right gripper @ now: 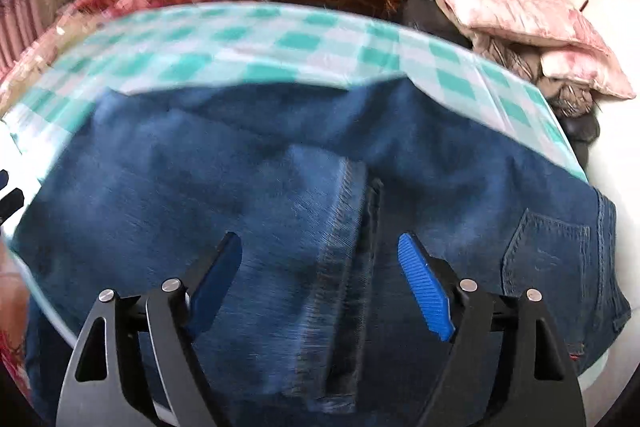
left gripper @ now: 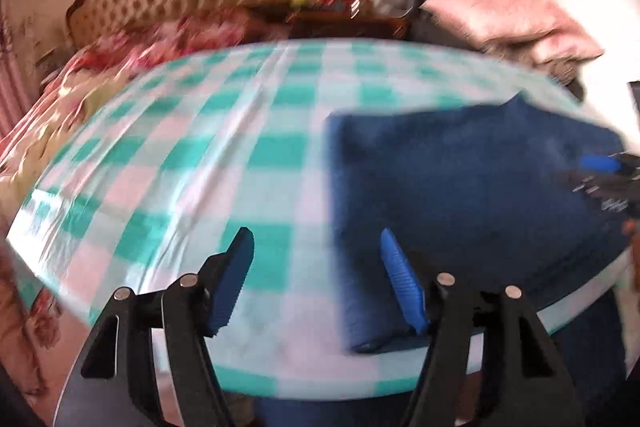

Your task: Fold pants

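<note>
Pants (right gripper: 280, 195) lie folded over on the bench (left gripper: 224, 131), right side, leg hem laid atop near the back pocket (right gripper: 548, 255). Looks like a fold just got laid down; next prob. another fold or smoothing, needs a fresh pinch on an edge. Left hand-held gripper (left gripper: 316, 267) is spread apart, empty, over the checked cloth just left of the pants. Right hand-held gripper (right gripper: 320, 267) is wide apart above the hem, gripping nothing. Right view shows hem & pocket; left view shows the bare cloth and the bed (left gripper: 120, 67) behind.
</note>
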The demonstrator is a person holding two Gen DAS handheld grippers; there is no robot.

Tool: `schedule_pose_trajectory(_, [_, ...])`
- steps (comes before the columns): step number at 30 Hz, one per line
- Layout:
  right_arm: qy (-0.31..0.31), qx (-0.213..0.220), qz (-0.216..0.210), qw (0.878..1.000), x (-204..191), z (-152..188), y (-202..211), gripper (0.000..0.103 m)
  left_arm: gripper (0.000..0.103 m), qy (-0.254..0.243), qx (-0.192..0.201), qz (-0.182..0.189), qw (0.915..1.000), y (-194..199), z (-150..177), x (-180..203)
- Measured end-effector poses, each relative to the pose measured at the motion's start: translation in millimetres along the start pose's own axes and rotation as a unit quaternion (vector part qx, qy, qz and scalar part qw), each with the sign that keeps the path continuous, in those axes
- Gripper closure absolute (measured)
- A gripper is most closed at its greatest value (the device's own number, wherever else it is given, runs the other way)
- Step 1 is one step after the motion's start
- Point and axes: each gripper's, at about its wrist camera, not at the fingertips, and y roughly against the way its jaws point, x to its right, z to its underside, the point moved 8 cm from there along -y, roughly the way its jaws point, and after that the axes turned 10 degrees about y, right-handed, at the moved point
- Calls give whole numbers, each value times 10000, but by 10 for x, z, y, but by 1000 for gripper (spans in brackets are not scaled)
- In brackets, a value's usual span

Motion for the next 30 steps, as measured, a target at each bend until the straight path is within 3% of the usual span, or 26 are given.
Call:
schedule_pose_trajectory(3, [167,133,-169,9996,-234,-72,73,26,37,-288,-60,330,9990,-56,1,399])
schedule_pose_trajectory(6, [398,-8,-119,9991,-385,-35,3,26,37,-553,-380,272,9974,-158,170,584])
schedule_pose_trajectory(8, [417,-179,-30,9990,-352,63,-77,25,36,-682,-639,43,9956,-274,319,480])
schedule_pose_trajectory(10, [217,-201,-258,9992,-282,114,-93,22,34,-361,-603,-30,9975,-244,344,250])
schedule_pose_trajectory(11, [163,-252,-248,9992,-230,130,-98,21,30,-245,-633,-217,9975,-243,343,119])
schedule_pose_trajectory(13, [144,-291,-210,9993,-197,139,-76,21,32,2,-618,-245,9978,-203,292,-74])
schedule_pose_trajectory(17, [144,58,-529,9985,-372,25,89,21,36,-162,-265,39,9995,13,118,158])
schedule_pose_trajectory(20, [334,-31,-474,9983,-510,1,47,21,39,-326,-394,303,9982,-70,161,423])
schedule_pose_trajectory(23, [299,-306,-346,9985,-455,97,-72,21,40,-503,-690,1,9963,-211,370,401])
schedule_pose_trajectory(26, [256,-293,-318,9987,-368,145,-61,21,36,29,-740,-98,9972,-199,384,79])
schedule_pose_trajectory(28, [210,-330,-284,9988,-319,151,-43,21,36,267,-707,-91,9971,-165,344,-65])
schedule_pose_trajectory(30, [109,-195,-451,9987,-334,91,17,22,38,103,-520,-86,9986,-80,241,12])
